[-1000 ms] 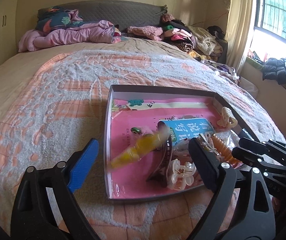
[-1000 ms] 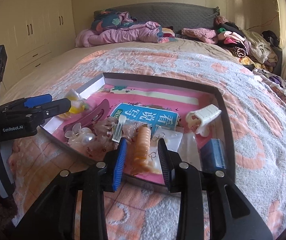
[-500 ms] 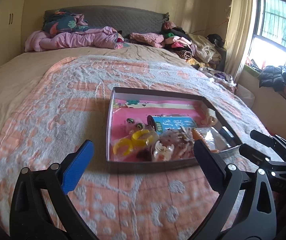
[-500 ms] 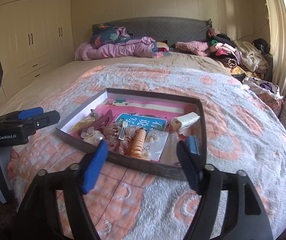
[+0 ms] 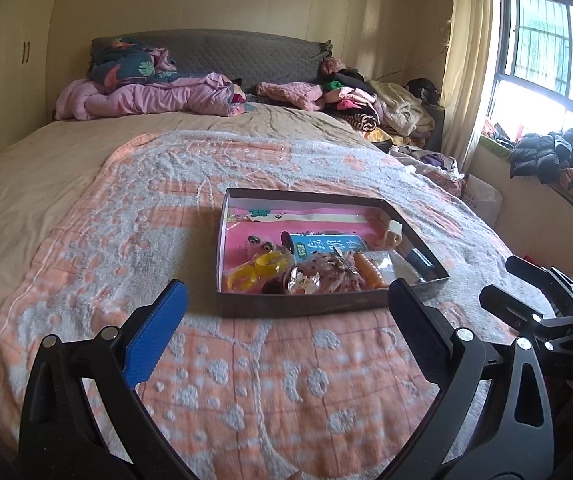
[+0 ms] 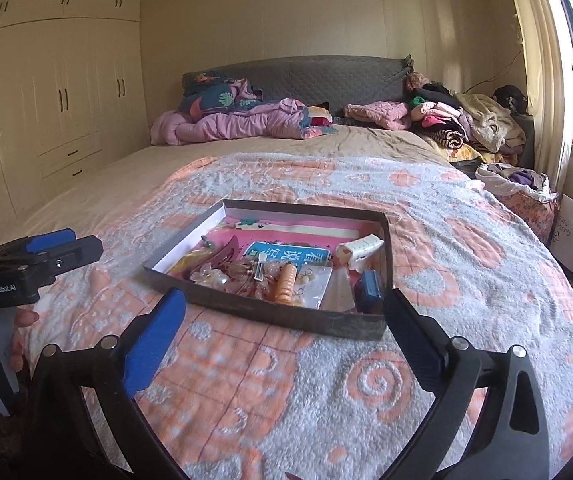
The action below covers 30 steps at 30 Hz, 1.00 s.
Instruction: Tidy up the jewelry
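Both your grippers are clear of the box and carry nothing. Left gripper (image 5: pixel 284 314): fingers spread wide, only blanket between them. Right gripper (image 6: pixel 284 312): fingers opening right now, also with nothing between them.

The jewelry sits in the shallow dark-walled box (image 5: pixel 298 310) on the bed (image 5: pixel 66 216), centre of both frames, just above the fingertips in each picture. So the target lies straight ahead and below the fingers, apart from them, no contact.

Contents, right wrist view: orange ribbed clip (image 6: pixel 286 282) at lower centre of the box, long axis running roughly away from the camera, nearly in line with your right fingers. White claw clip (image 6: pixel 360 250) toward the box's right wall, tilted. Blue block (image 6: pixel 368 290) in the near right corner. Pearl-and-bead tangle (image 6: pixel 222 272) left of the orange clip, pieces too tangled to separate. Teal printed card (image 6: pixel 286 254) lies flat behind them.

Left wrist view: yellow rings (image 5: pixel 254 272) at the near left of the box, closest to your left fingers.

Judgement: the box looks already filled, so sorting may be near done or you may be choosing the next piece. If another pick follows, right hand is better placed for the orange clip; close across its short width. Left hand is nearer the yellow rings.
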Tool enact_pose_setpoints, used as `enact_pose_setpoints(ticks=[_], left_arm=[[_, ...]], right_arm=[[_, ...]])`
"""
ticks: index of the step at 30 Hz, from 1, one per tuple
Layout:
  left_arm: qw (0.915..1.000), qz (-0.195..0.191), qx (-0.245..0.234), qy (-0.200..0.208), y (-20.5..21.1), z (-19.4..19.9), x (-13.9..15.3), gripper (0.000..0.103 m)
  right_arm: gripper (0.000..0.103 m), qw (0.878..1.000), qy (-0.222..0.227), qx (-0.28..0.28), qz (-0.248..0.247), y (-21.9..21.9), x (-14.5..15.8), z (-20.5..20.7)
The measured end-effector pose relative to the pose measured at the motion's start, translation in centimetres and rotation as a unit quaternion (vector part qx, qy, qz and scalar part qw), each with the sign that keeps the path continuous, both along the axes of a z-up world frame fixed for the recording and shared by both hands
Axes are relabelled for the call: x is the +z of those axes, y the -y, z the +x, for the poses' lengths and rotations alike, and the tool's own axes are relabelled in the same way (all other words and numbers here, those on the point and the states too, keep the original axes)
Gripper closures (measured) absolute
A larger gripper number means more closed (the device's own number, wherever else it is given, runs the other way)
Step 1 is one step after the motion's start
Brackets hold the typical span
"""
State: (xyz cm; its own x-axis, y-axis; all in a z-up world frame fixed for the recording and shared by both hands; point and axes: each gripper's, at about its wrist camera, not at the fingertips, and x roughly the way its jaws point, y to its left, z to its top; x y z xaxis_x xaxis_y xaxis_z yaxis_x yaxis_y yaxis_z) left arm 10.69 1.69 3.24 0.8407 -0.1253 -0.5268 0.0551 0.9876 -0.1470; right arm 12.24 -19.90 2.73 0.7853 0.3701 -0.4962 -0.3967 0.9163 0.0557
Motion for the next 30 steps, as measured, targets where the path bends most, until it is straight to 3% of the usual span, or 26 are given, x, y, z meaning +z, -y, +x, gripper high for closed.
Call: enact_pose_setpoints(ticks=[14,30], left_arm=[[1.0000,-0.009,-0.001,0.001,1.0,-3.3,-0.7,0.011],[0.9999,-0.001,0.003,0.013,1.2,-5.2,-1.9,0.011]], right_arm=[[0.006,1.000,-0.003,-0.011,0.013,1.3,-0.6,-3.4],[0.006,0.999,0.038,-0.013,0.012,1.3,-0.9,-5.6]])
